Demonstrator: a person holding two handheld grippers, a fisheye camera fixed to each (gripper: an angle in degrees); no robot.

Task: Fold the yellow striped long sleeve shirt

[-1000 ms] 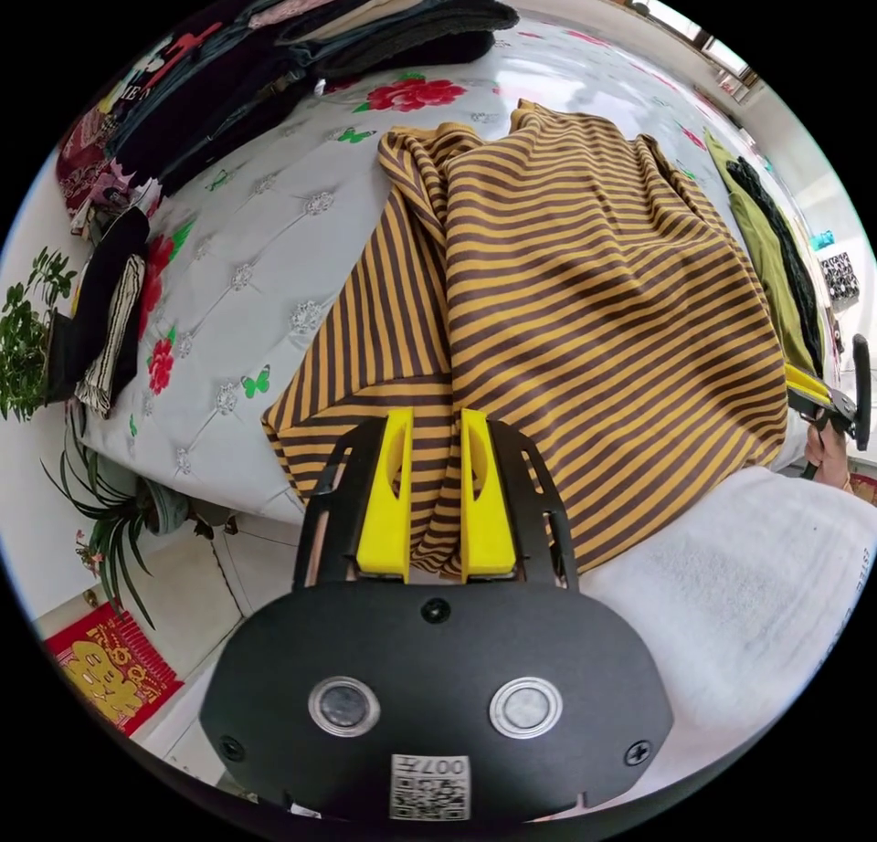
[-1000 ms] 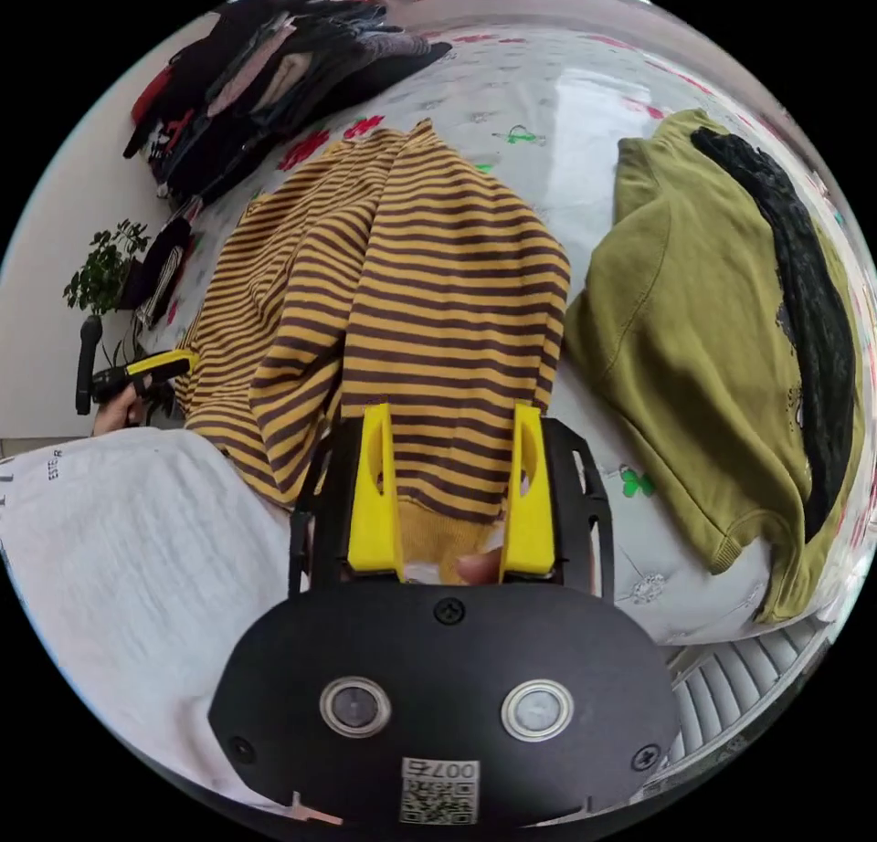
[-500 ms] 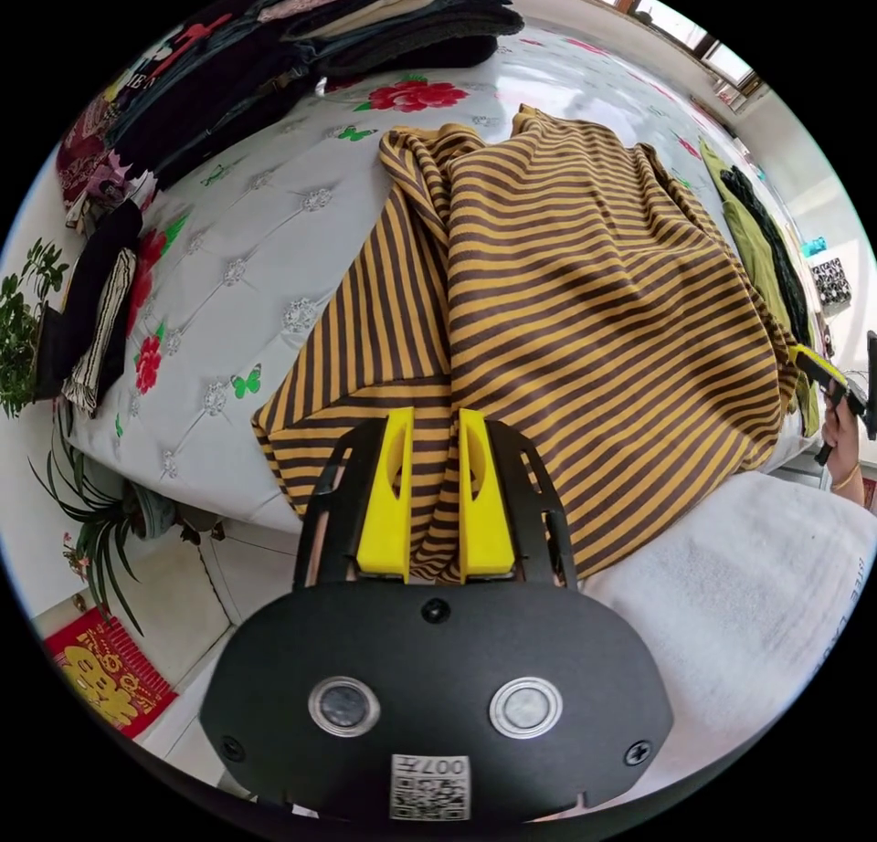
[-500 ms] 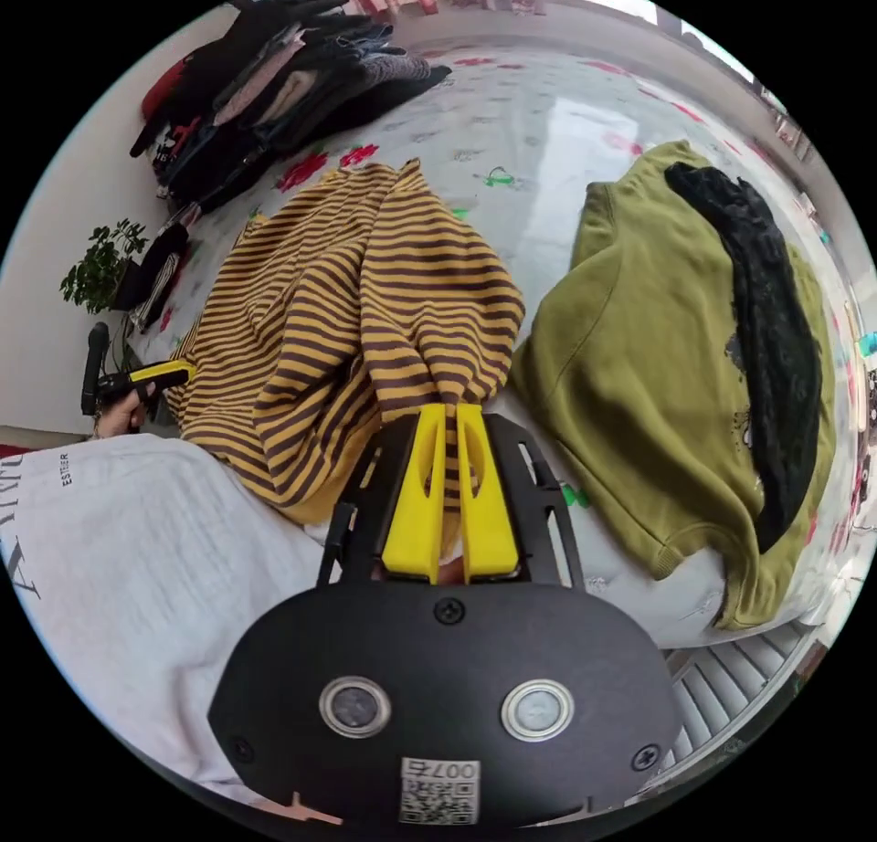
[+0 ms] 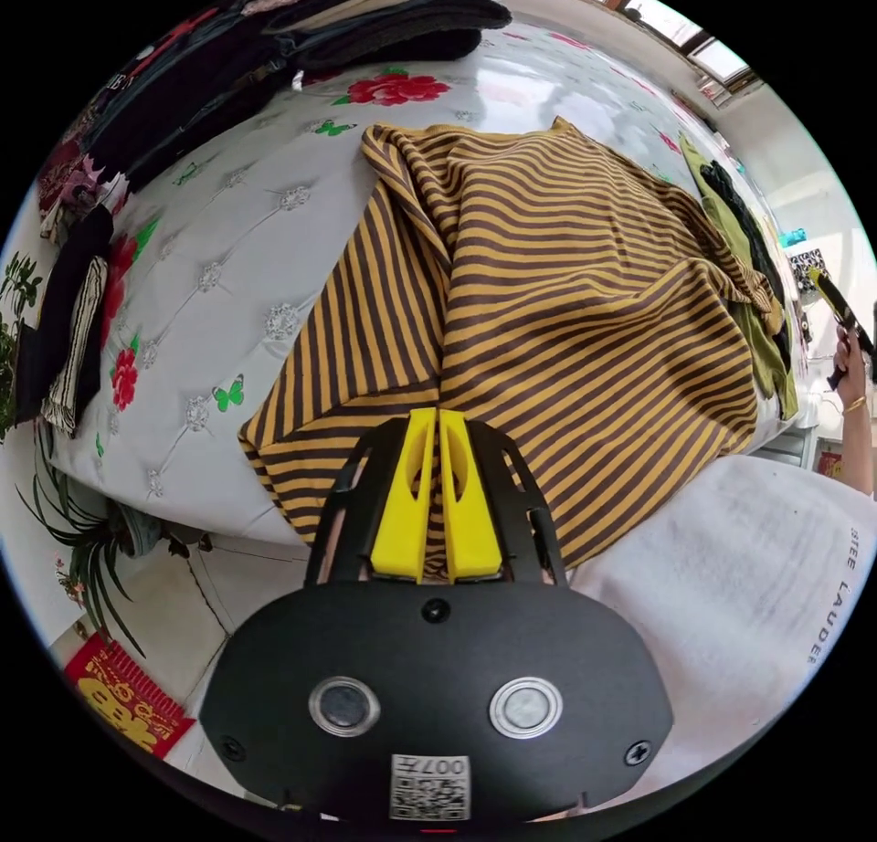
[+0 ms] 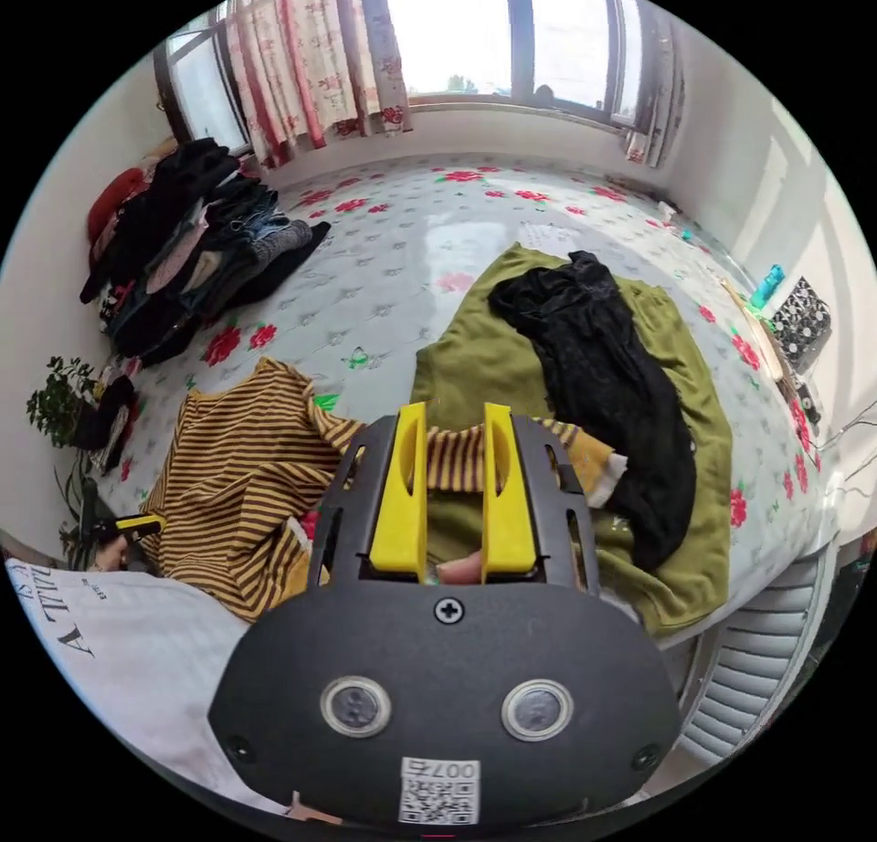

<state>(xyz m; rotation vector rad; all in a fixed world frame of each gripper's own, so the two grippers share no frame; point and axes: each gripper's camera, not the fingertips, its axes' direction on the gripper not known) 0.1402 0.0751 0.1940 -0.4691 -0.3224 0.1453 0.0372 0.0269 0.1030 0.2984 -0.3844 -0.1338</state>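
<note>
The left gripper [image 5: 435, 504] is clamped on the hem of the yellow striped shirt [image 5: 566, 303], which lies spread on the flowered bed [image 5: 228, 267]. The right gripper [image 6: 454, 490] hangs with jaws parted, empty, above the shirt's sleeve [image 6: 557, 445] draped across the green garment [image 6: 484, 367]. Beyond lies a black garment [image 6: 603, 376].

A bed [image 6: 512, 230] with a striped shirt [image 5: 557, 303] spread across its near edge. Beside it, toward the right gripper's side, lies a sweatshirt [image 6: 475, 367] with a dark garment [image 6: 603, 376] on top; one shirt sleeve [image 6: 548, 445] reaches onto the sweatshirt. A clothes pile [image 6: 183, 239] sits at the bed's far corner, a plant [image 6: 59, 404] beyond the bed's edge.
</note>
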